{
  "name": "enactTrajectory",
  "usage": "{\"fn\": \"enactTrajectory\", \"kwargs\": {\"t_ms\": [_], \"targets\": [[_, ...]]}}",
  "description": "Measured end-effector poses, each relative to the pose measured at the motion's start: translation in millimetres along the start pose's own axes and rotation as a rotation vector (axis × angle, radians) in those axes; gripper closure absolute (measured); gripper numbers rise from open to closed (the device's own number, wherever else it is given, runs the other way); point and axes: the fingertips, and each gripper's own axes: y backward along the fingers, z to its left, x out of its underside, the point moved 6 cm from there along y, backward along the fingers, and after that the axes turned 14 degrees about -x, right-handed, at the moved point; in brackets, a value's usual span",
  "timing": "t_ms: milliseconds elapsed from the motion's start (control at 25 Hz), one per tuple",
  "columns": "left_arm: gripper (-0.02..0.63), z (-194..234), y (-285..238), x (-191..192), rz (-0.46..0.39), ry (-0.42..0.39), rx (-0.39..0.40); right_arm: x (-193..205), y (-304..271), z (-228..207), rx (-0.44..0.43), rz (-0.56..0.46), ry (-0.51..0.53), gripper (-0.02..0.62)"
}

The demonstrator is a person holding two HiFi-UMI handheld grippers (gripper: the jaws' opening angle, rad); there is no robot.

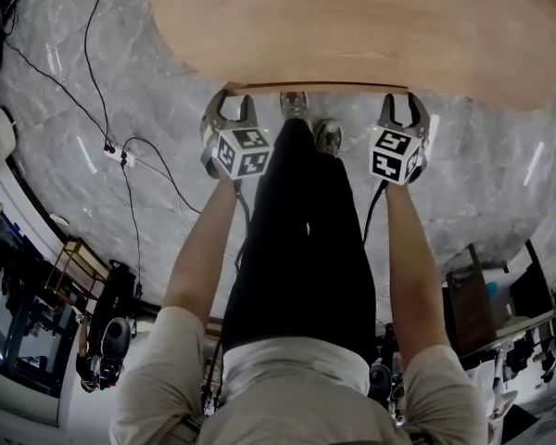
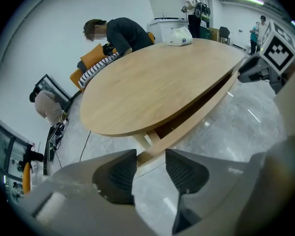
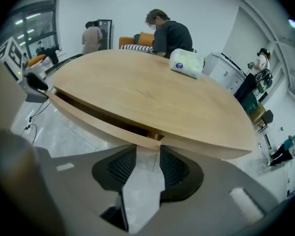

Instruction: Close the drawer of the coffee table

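Bracing for the push: drawer (image 1: 315, 87) stands slightly out beneath the counter (image 1: 352, 17); left gripper (image 2: 151, 156) and right gripper (image 3: 148, 154), both wide and holding nothing, flank its front's ends; next, press evenly inward

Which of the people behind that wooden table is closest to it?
The person in the dark top, bent over just behind the coffee table's far edge beside the white packet. The others stand farther back in the room.
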Motion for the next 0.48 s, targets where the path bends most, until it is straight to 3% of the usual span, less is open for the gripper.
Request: {"fn": "enactTrajectory", "kwargs": {"t_ms": [480], "targets": [[0.402,5.1,-7.1,-14.1,-0.029,0.078,-0.031,-14.0,-5.0,-7.7,0.014,-0.083,-0.099,0.439]]}}
